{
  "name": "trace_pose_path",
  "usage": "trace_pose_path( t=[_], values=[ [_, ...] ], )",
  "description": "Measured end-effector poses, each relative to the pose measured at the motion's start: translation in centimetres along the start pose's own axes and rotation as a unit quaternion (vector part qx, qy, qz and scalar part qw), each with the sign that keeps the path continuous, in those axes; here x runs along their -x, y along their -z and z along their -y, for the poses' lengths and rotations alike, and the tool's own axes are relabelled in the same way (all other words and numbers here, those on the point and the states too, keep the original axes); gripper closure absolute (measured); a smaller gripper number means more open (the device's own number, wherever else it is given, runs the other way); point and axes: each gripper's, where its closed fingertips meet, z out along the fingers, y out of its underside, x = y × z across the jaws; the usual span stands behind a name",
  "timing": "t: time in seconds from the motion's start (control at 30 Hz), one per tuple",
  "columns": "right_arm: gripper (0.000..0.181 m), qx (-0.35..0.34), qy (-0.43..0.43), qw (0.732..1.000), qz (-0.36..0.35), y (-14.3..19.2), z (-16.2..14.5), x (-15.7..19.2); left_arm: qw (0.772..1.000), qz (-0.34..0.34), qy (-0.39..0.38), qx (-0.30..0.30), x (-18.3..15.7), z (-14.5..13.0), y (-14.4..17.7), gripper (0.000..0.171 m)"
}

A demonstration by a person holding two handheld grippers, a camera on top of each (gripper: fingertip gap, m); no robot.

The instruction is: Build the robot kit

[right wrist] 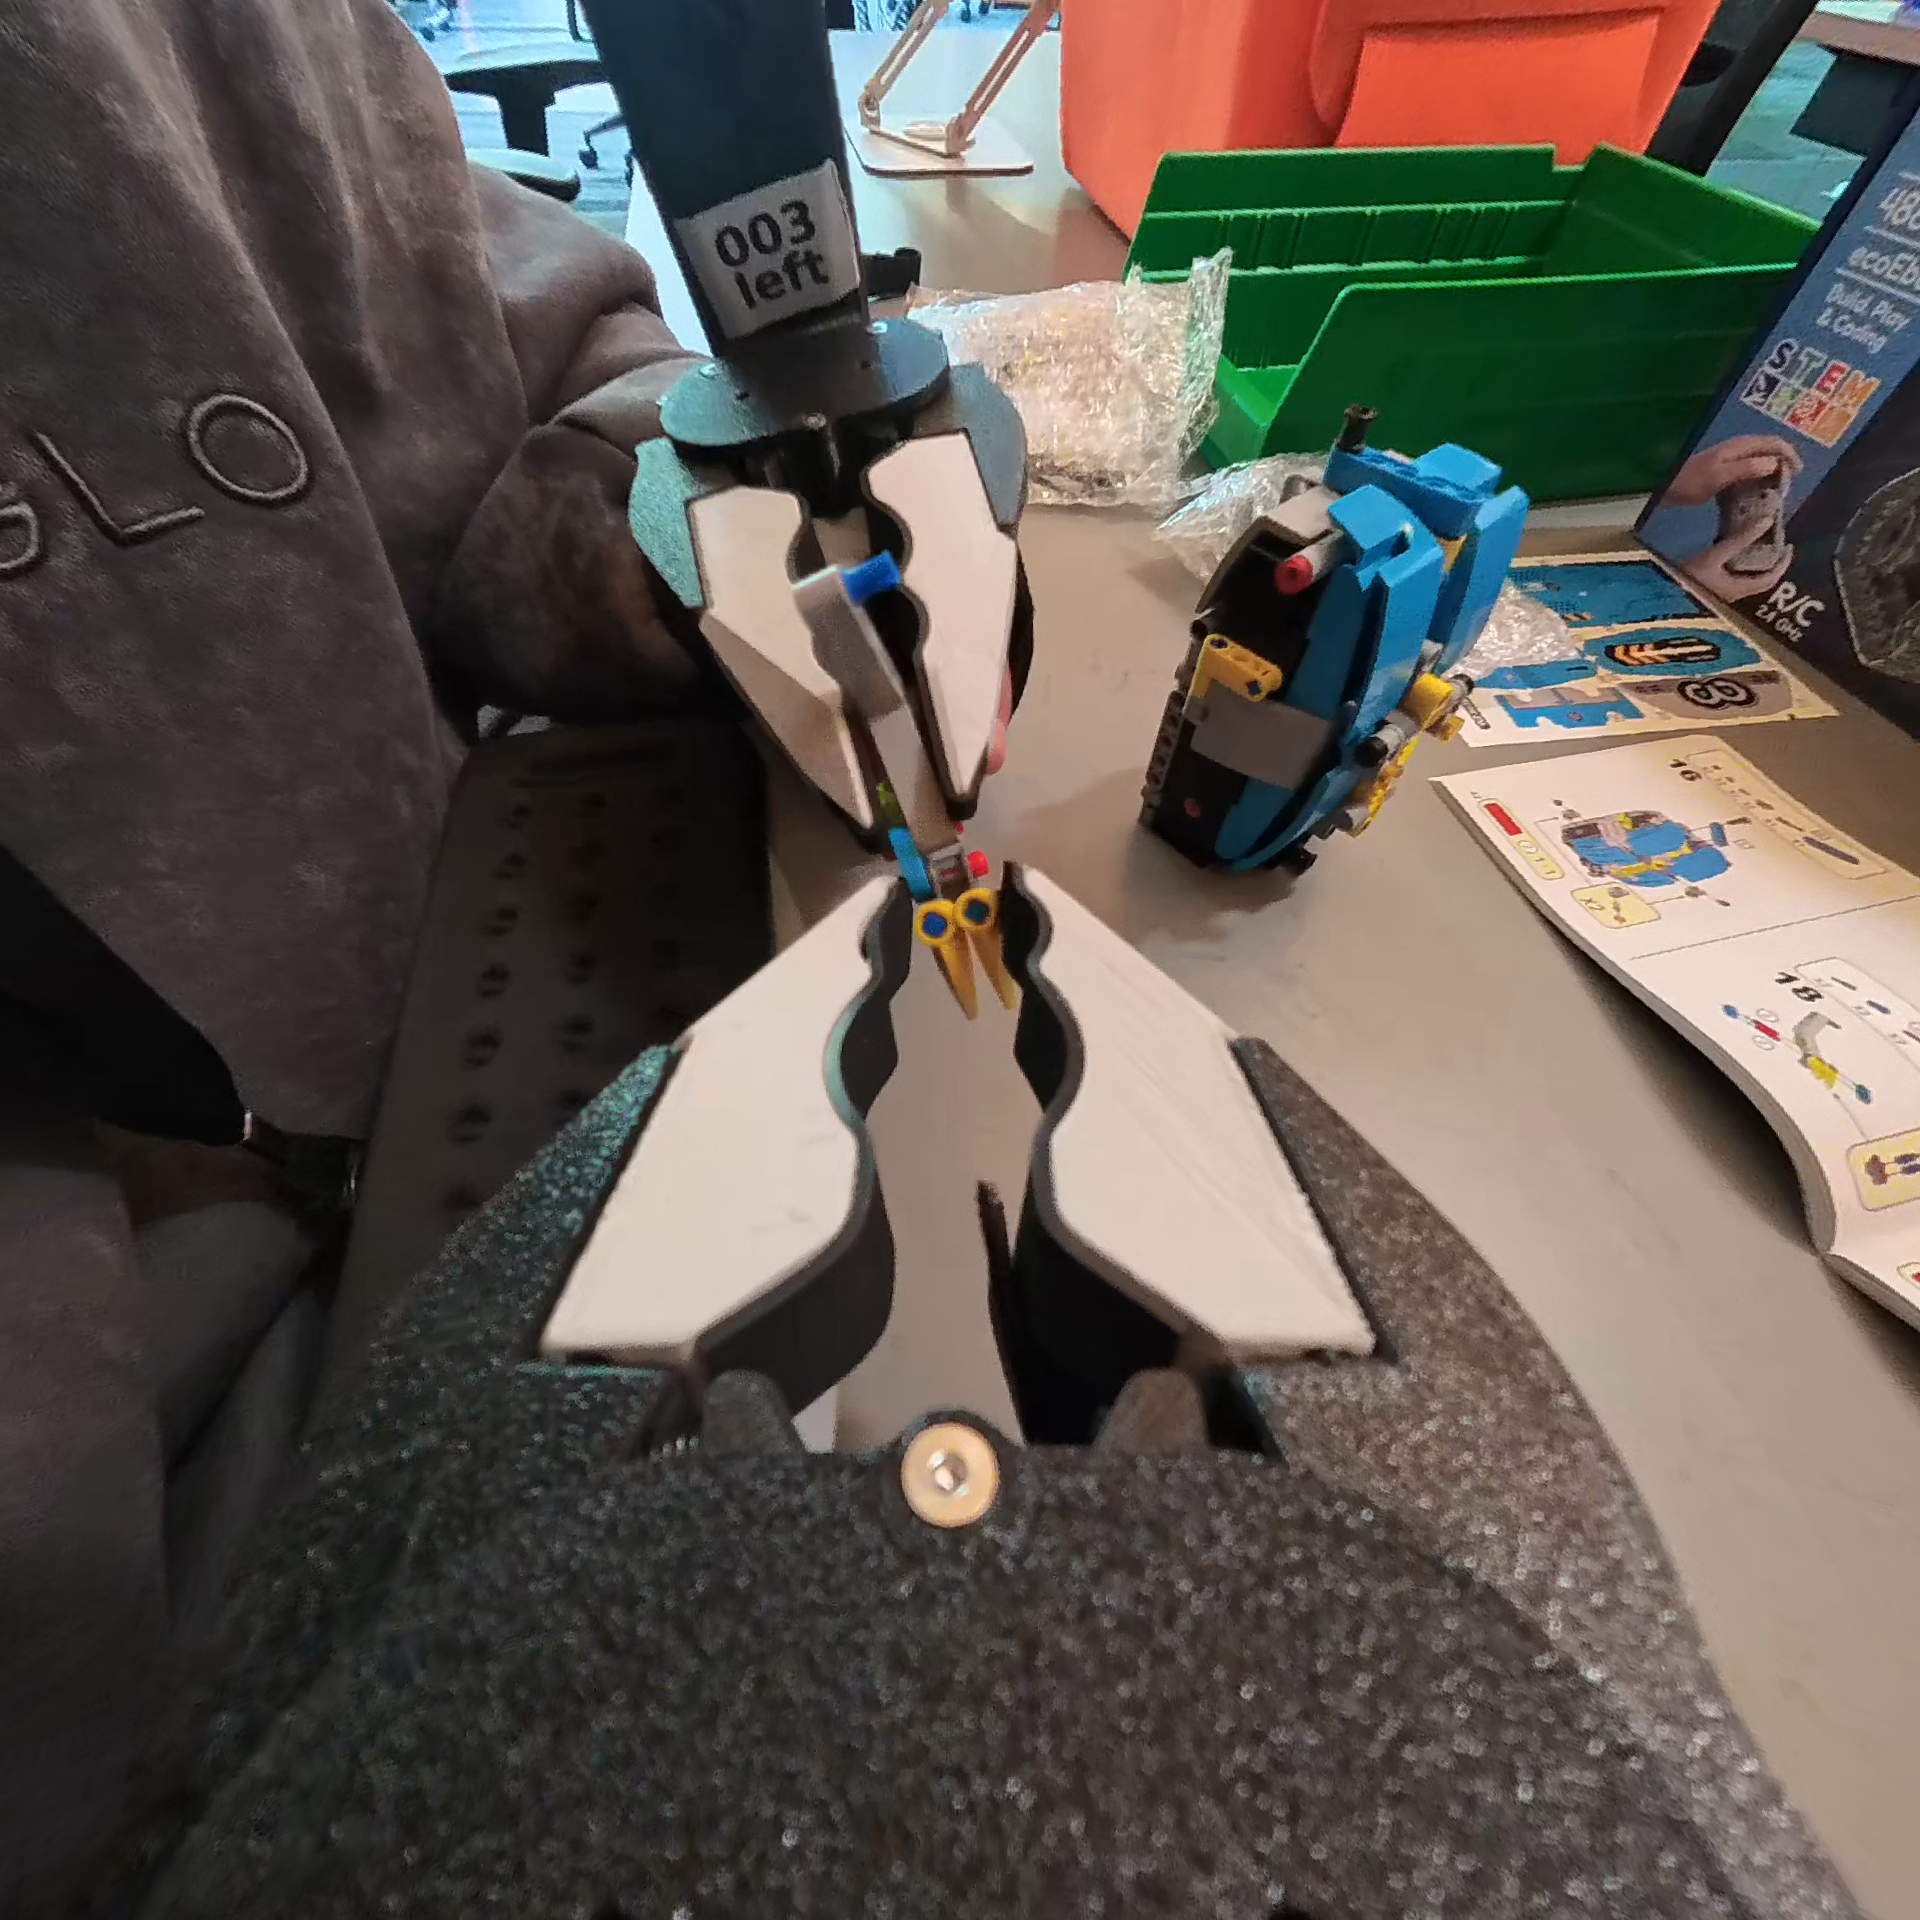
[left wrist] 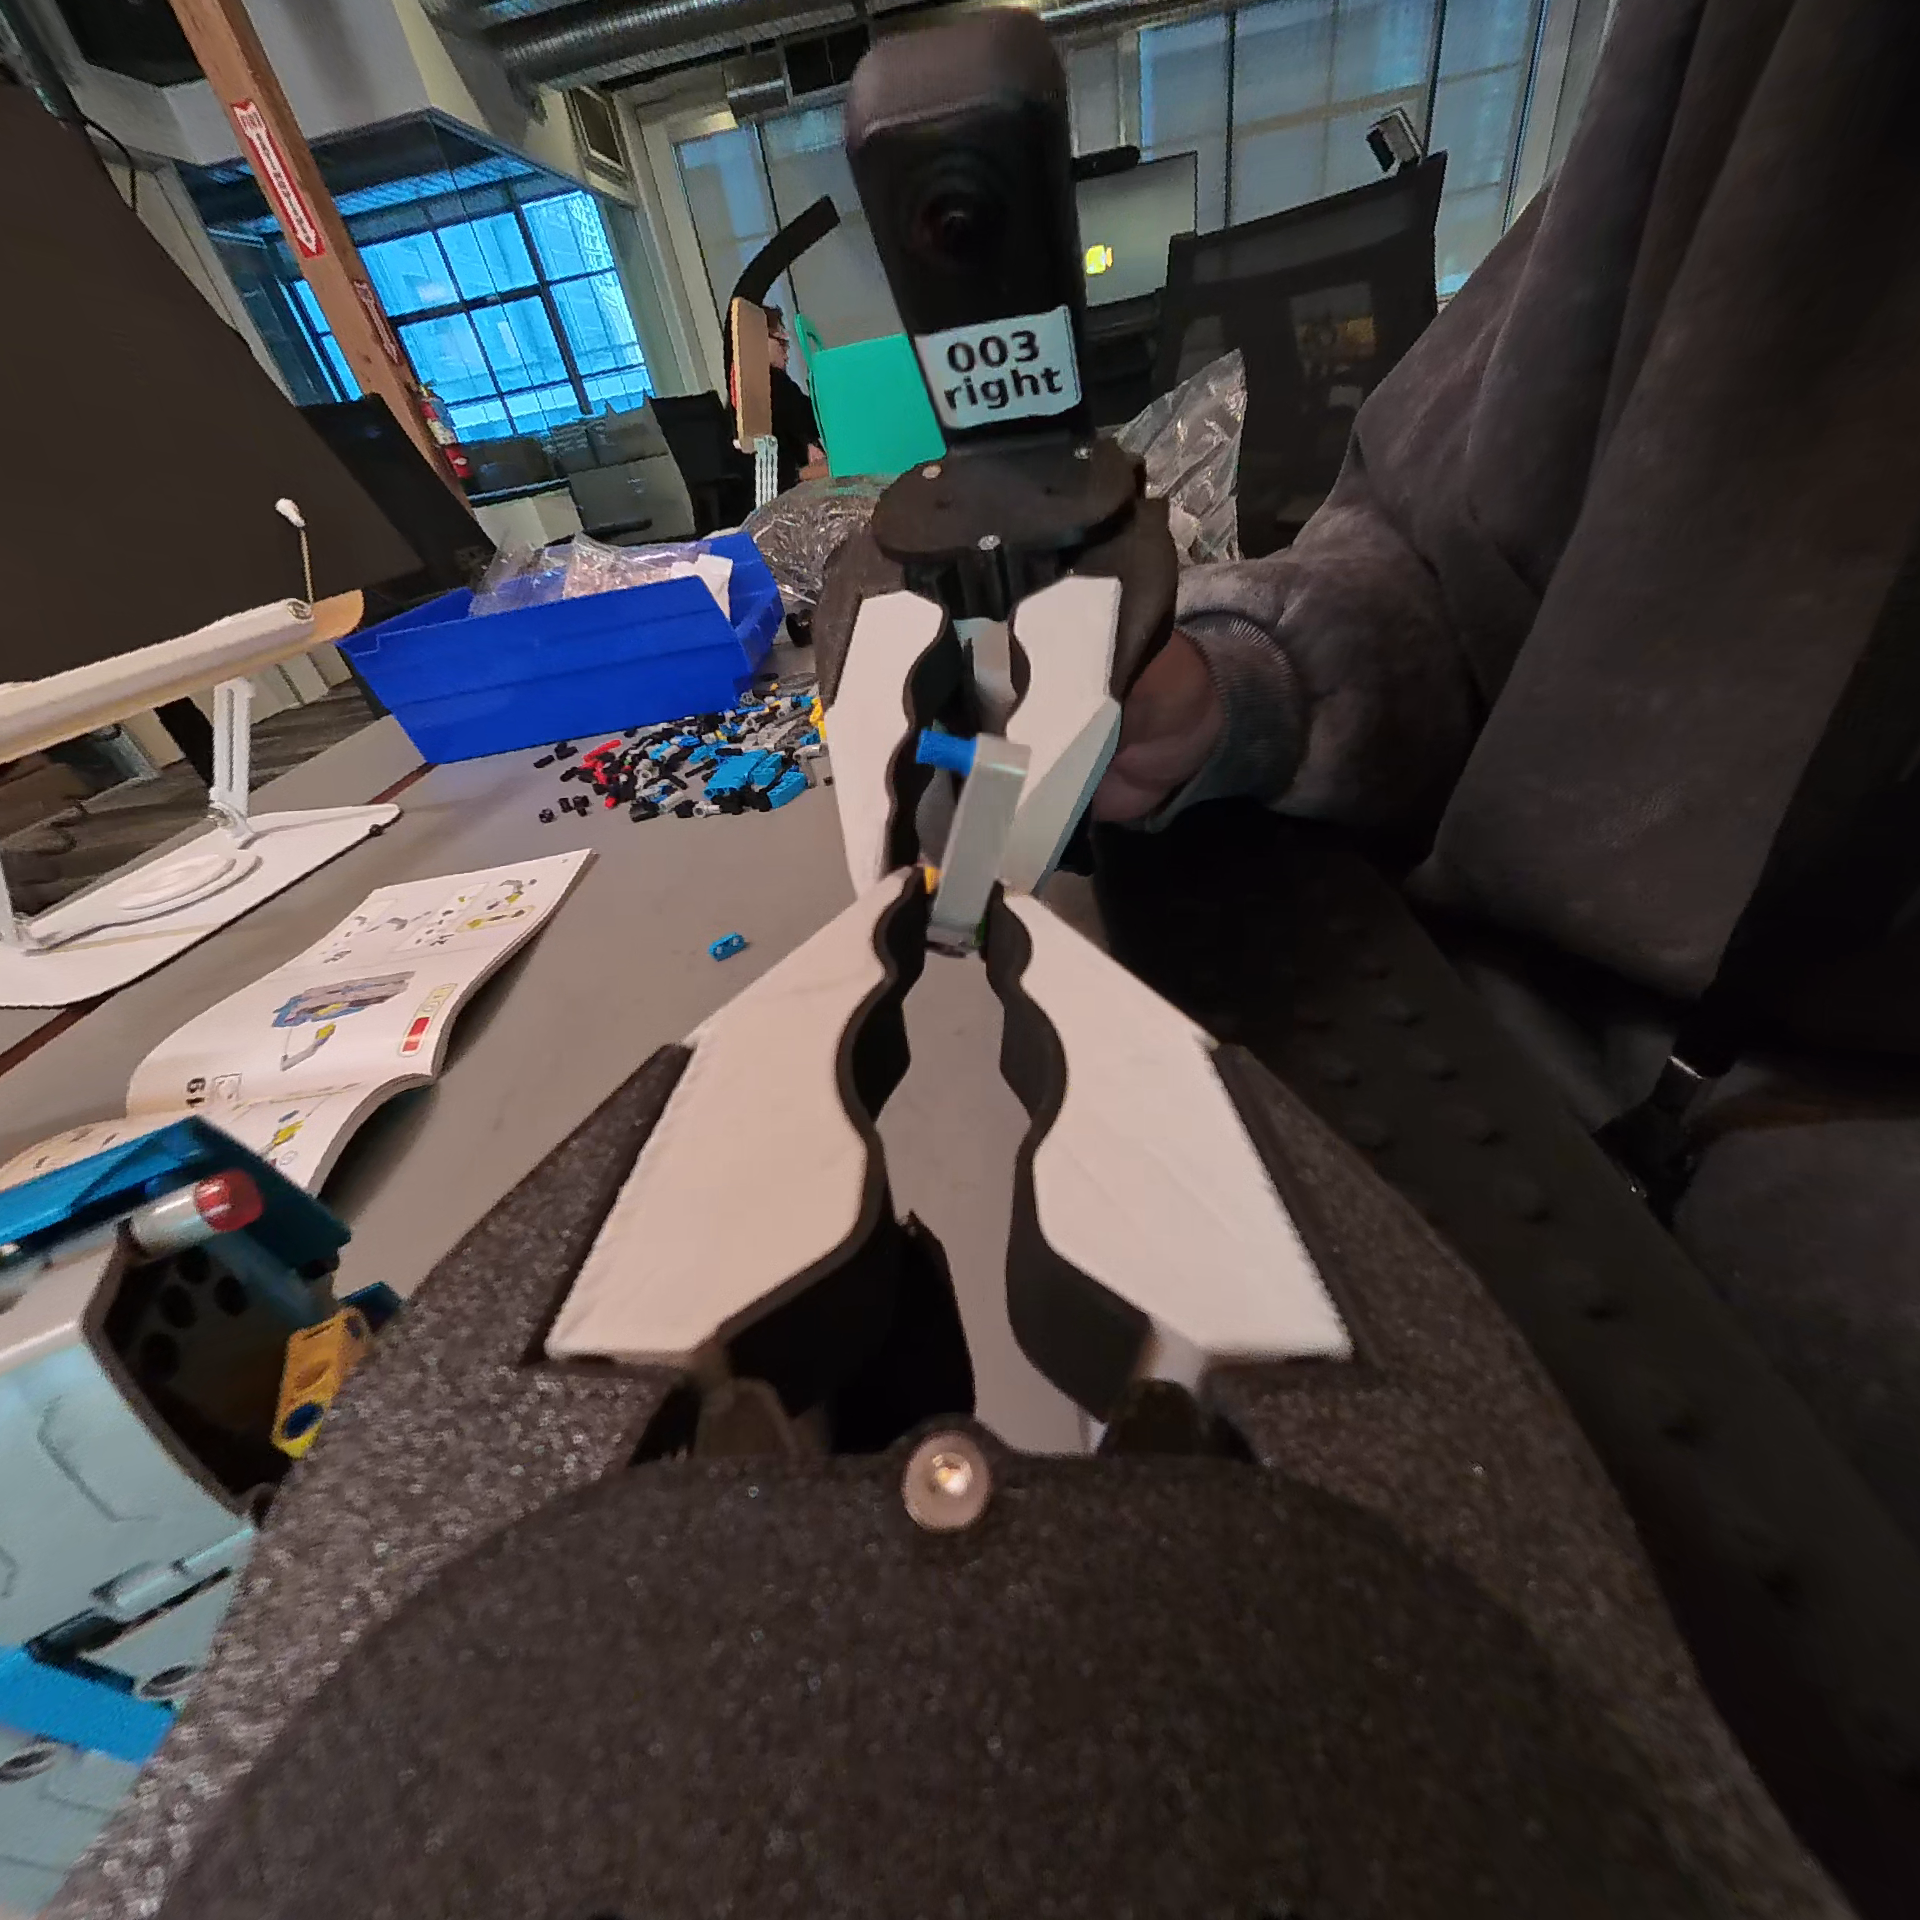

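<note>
Above the matte table (right wrist: 1351, 1039), left gripper (left wrist: 951, 914) and right gripper (right wrist: 956, 904) jaws clamped on one slim grey beam (left wrist: 982, 821)

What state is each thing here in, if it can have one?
Left gripper: shut on small grey brick beam.
Right gripper: shut on that beam's yellow-tipped end.
Paper instruction booklet: open, flat.
Blue-and-black brick model: standing on grey table.

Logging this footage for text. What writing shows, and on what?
I won't quote wording; these bear it:
White sticker, camera above right tongs.
Second white sticker, camera above left tongs.
Blue box, at the right.
Open booklet, printed pages.
Red-white sign on wooden post.
Grey sweatshirt, stitched letters.
Small brick assembly in both tongs: none.
</note>
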Motion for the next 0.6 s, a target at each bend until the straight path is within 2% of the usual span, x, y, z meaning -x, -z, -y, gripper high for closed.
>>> trace_pose_path(
  t=[0.13, 0.27, 0.37, 0.53, 0.6],
  values=[
    [0.165, 0.005, 0.002, 1.000, 0.010, -0.1, -0.2, 0.1, 1.000, -0.008, 0.008, 0.002, 0.0, -0.1, 0.0, 0.161],
    [0.164, 0.026, -0.003, 0.999, 0.040, -0.2, -1.4, 0.2, 0.999, -0.009, -0.008, 0.035, 0.0, -1.0, -0.4, 0.159],
    [0.164, 0.044, 0.000, 0.998, 0.048, 0.2, -2.0, 0.1, 1.000, -0.010, -0.011, 0.019, 0.0, -0.5, -0.1, 0.164],
    [0.164, 0.044, 0.018, 0.998, 0.028, 0.3, -2.0, -0.4, 1.000, -0.015, 0.008, 0.025, 0.3, -0.8, -0.2, 0.164],
    [0.161, 0.025, 0.021, 0.999, 0.019, 0.4, -1.5, -0.6, 0.999, -0.012, 0.027, 0.018, 0.7, -0.6, 0.0, 0.164]
  ],
)
